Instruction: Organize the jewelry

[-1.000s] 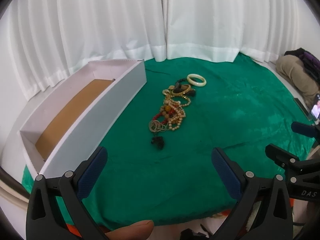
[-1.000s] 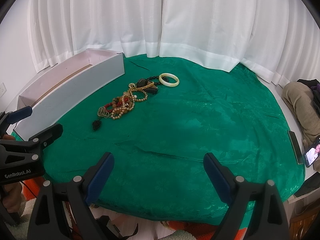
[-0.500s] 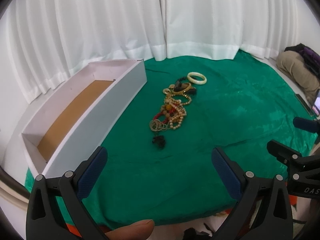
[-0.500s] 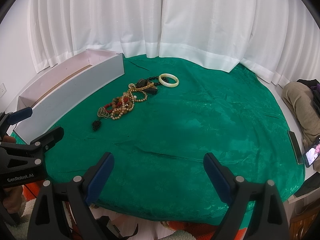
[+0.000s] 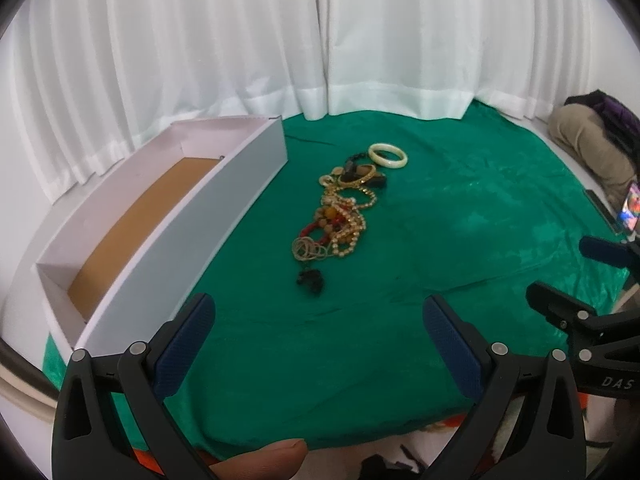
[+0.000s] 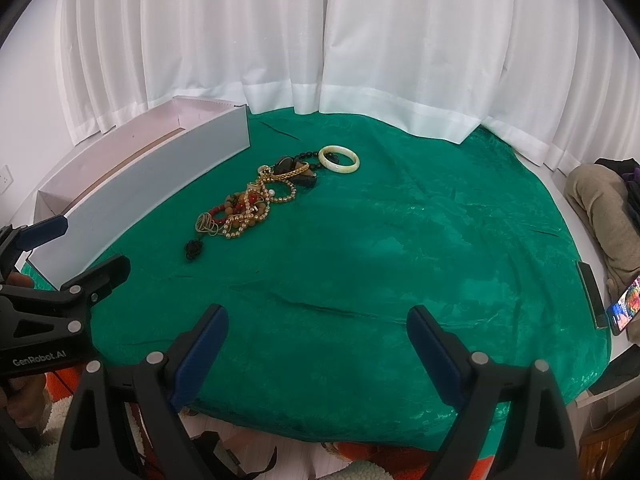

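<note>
Left wrist view: the left gripper hangs over the near edge of the green cloth, its blue-padded fingers spread wide with nothing between them.
Right wrist view: the right gripper is likewise spread wide and empty, low over the cloth's near edge.
Jewelry: a tangled heap of beaded necklaces and chains lies in a line mid-cloth — a pale bangle at its far end, a small dark tasselled piece just apart at the near end.
Box: a long white box with a brown floor sits to the left of the heap, open-topped, no jewelry visible inside.
Change: over the past second the left camera's framing has shifted only slightly, while the right view is all but unchanged; heap and box lie as they did.
Meaning: sorting appears not to have begun — both grippers seem poised for a first reach.
Hidden: individual strands in the heap cannot be told apart; the box's near inner corner is cut off by its wall; a phone screen at the right edge is too small to read.
</note>
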The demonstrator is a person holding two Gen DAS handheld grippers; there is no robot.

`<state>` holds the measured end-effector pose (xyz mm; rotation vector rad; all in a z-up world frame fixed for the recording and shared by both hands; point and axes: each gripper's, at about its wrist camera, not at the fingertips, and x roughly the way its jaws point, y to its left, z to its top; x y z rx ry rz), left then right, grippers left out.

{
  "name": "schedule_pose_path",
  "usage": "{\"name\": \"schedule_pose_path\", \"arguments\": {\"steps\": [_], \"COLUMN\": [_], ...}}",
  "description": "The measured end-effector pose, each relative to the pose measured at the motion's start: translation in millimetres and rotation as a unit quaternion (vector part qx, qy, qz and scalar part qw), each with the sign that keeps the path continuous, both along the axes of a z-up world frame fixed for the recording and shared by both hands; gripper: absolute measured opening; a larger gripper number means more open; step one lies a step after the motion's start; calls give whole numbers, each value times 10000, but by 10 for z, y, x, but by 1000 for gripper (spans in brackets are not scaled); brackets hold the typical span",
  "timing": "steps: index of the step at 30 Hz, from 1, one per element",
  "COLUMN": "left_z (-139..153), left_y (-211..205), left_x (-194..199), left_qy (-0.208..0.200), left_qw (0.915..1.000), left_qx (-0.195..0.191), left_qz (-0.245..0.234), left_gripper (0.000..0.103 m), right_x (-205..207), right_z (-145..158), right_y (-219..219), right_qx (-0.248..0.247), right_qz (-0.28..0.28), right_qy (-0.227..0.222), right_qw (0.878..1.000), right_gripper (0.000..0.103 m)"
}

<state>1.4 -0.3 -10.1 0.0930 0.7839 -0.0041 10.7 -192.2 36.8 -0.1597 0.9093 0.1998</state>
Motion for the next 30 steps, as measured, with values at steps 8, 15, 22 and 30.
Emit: {"name": "schedule_pose_path", "arguments": {"steps": [8, 15, 22, 30], "left_z": [-67, -117, -148, -436], "left_y": [56, 51, 155, 502], "left_x": [24, 92, 143, 396], "left_qy": [96, 215, 324, 778], "left_qw": [9998, 9995, 9993, 9944], "left_qx": [119, 193, 45, -537], "left_qz": [113, 118, 199, 465], "left_gripper": [103, 103, 103, 102], "right_x": [26, 30, 113, 187], "right_z": [-88, -102, -155, -294], "right_y": [-8, -24, -17, 70], "right_qx": [46, 55, 45, 69], "right_qz": [-52, -39, -50, 40], "right_qy": [56, 80, 136, 299], "right_qw": [10000, 9999, 9999, 9995], "right_gripper": [93, 93, 93, 93]}}
